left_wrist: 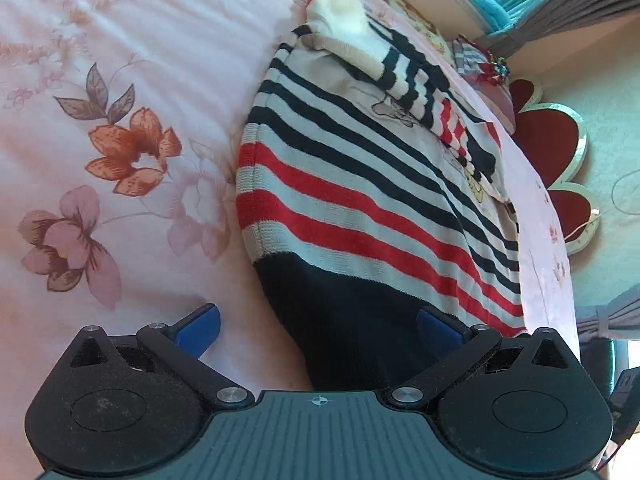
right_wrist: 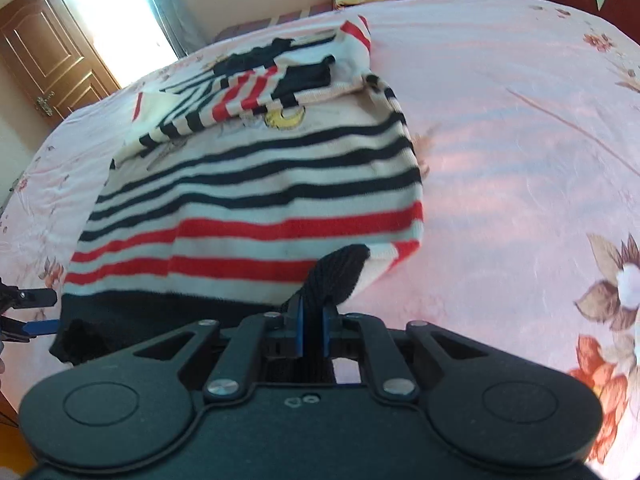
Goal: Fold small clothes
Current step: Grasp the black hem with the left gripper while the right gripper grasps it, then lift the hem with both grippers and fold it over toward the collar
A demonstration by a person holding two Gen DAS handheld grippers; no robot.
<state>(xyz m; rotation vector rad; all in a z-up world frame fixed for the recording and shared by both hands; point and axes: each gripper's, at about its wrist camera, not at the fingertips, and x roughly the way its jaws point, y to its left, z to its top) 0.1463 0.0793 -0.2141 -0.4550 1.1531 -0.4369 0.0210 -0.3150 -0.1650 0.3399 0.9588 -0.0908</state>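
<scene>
A small striped sweater point(left_wrist: 360, 184) lies flat on the bed point(left_wrist: 120, 80), over a pink floral sheet, its sleeves folded across the chest and its dark hem nearest the cameras. The left hand-held gripper point(left_wrist: 318, 330) has its blue pads spread wide above the hem's left corner (the pads press on nothing). The right hand-held gripper point(right_wrist: 312, 330) has its pads pressed together on the dark hem's right corner, pinching a bunched fold of the knit

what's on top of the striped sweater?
A folded-over striped sleeve lies across the striped sweater, partly covering its cartoon print. Under the sweater only the floral bedsheet shows; anything beneath is covered.
</scene>
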